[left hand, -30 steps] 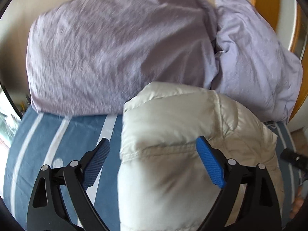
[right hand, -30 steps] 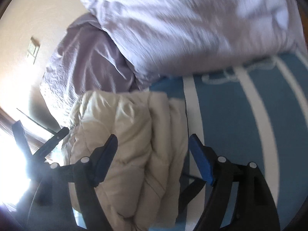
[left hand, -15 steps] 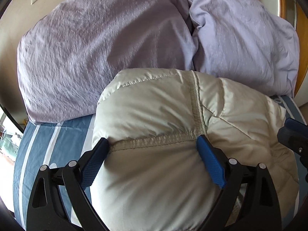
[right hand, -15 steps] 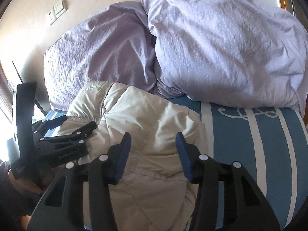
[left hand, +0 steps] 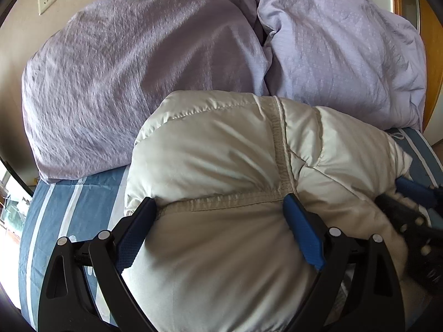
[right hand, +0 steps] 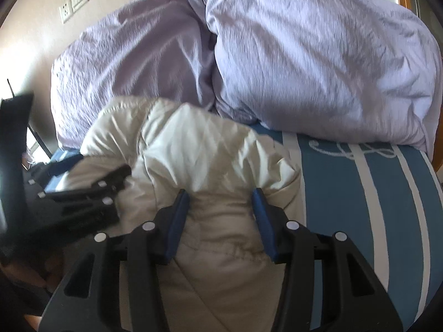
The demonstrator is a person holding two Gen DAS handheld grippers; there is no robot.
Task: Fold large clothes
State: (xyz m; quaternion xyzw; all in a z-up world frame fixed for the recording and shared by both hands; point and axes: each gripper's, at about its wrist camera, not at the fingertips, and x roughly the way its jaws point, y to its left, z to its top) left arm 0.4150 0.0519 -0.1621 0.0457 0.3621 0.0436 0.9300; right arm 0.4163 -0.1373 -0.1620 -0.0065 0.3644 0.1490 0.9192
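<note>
At frame centre on the striped bed (left hand: 69, 202), just below two lilac pillows (left hand: 133, 77), lies the bundled cream puffer jacket (left hand: 221, 152), w/ left tool (left hand: 221, 207) spread wide astride its seam & right tool (right hand: 221, 202) parted, pressing the bulge.

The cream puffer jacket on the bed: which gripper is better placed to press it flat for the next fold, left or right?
Probably the left gripper. It straddles the wide middle of the cream puffer jacket, both pads at the hem seam. The right gripper spans only a narrower bunch near the jacket's edge beside the striped sheet.
</note>
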